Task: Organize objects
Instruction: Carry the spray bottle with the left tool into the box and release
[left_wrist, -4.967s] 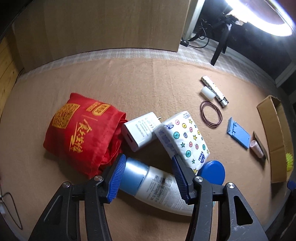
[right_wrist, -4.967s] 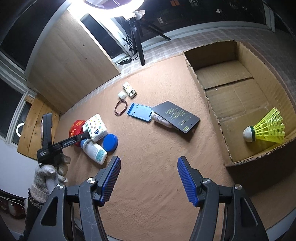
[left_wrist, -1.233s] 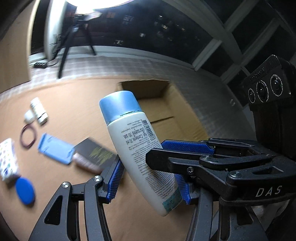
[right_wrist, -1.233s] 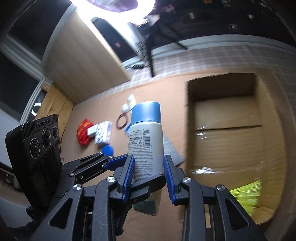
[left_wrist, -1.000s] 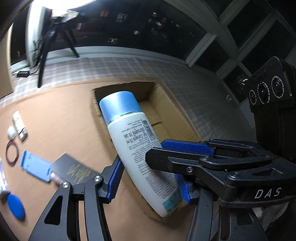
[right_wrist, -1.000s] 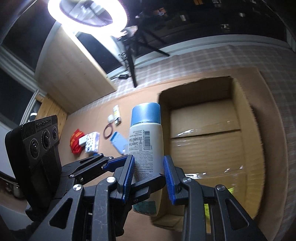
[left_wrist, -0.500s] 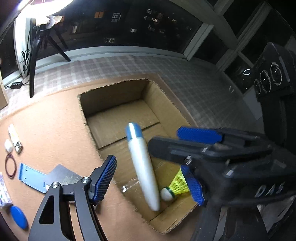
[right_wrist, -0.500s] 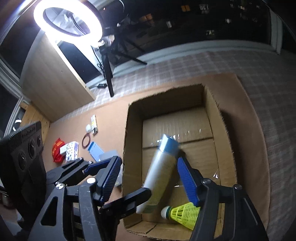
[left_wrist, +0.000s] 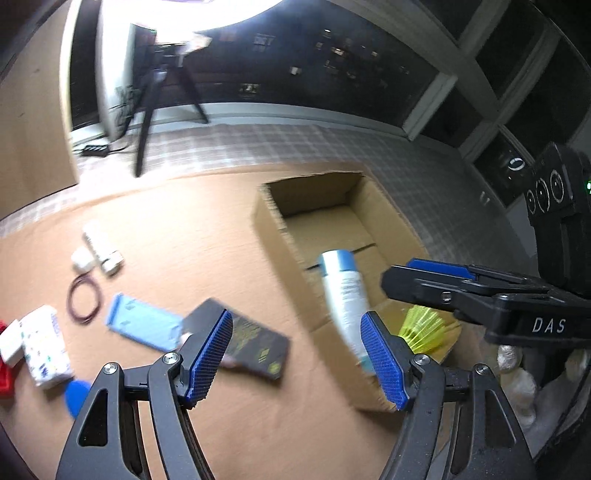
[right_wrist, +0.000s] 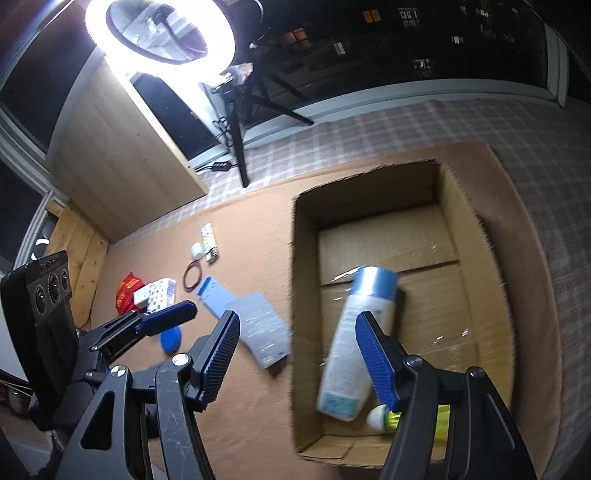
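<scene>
The white bottle with a blue cap (right_wrist: 351, 332) lies tilted inside the cardboard box (right_wrist: 295, 277), free of both grippers. Its base rests beside a yellow shuttlecock (right_wrist: 384, 417) in the near corner. My right gripper (right_wrist: 297, 350) is open over the box's near left edge, with nothing between its pads. My left gripper (left_wrist: 297, 354) is open too, above the mat just left of the box (left_wrist: 280, 229). From this side the bottle (left_wrist: 345, 295) and the shuttlecock (left_wrist: 424, 328) show past its right pad. The picture is blurred.
On the tan mat left of the box lie a dark booklet (right_wrist: 262, 321), a blue card holder (right_wrist: 214, 291), a rubber band (right_wrist: 192, 275), small white items (right_wrist: 208, 238), a patterned tissue pack (right_wrist: 160, 291), a red bag (right_wrist: 127, 291) and a blue lid (right_wrist: 170, 339). A ring light on a tripod (right_wrist: 162, 33) stands beyond.
Both grippers have opened and let go of the bottle, which dropped into the box and tipped over beside the shuttlecock. The left gripper has swung away to the left.
</scene>
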